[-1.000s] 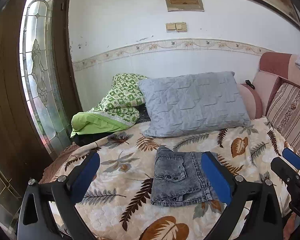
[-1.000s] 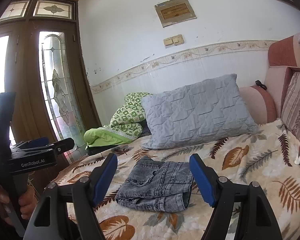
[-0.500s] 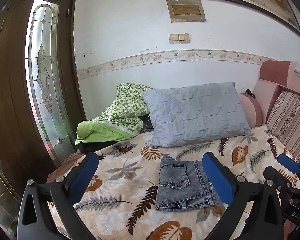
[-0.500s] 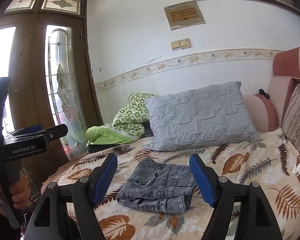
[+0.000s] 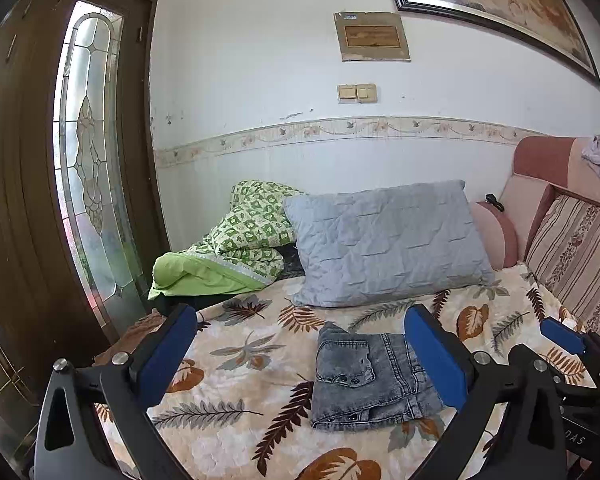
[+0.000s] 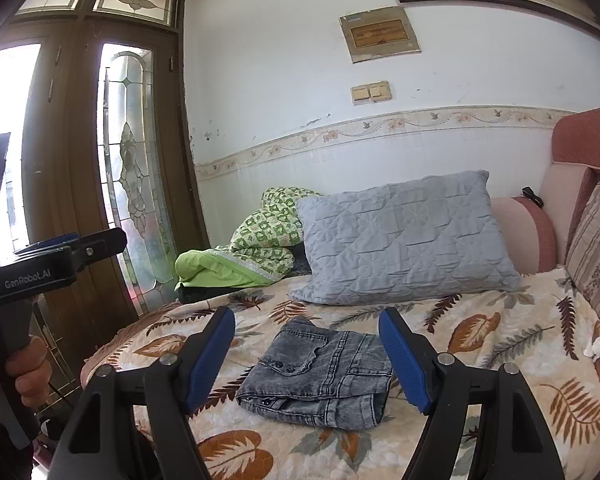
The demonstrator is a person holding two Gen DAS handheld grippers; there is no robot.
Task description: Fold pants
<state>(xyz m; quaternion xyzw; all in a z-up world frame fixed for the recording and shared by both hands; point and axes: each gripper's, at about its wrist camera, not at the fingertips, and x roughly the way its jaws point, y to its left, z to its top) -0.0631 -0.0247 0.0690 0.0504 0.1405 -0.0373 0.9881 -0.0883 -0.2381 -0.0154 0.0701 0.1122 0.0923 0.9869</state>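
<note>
Grey washed denim pants (image 5: 366,378) (image 6: 320,374) lie folded into a compact rectangle on the leaf-print bedspread (image 5: 240,364) (image 6: 480,336). My left gripper (image 5: 300,354) hovers open above and short of them, nothing between its blue pads. My right gripper (image 6: 308,354) is also open and empty, held back from the pants, which show between its fingers. The right gripper's blue fingertip (image 5: 562,336) pokes in at the left wrist view's right edge. In the right wrist view the left gripper's black body (image 6: 56,258) sits far left, held by a hand (image 6: 30,372).
A grey quilted pillow (image 5: 384,242) (image 6: 404,240) leans behind the pants, with a green patterned blanket (image 5: 236,248) (image 6: 256,248) to its left. Pink and striped cushions (image 5: 572,248) line the right side. A wooden door with leaded glass (image 6: 128,168) stands left.
The left gripper has drawn back and risen a little, so the pants sit lower and smaller in its view. The right gripper has hardly moved. Both stay open.
</note>
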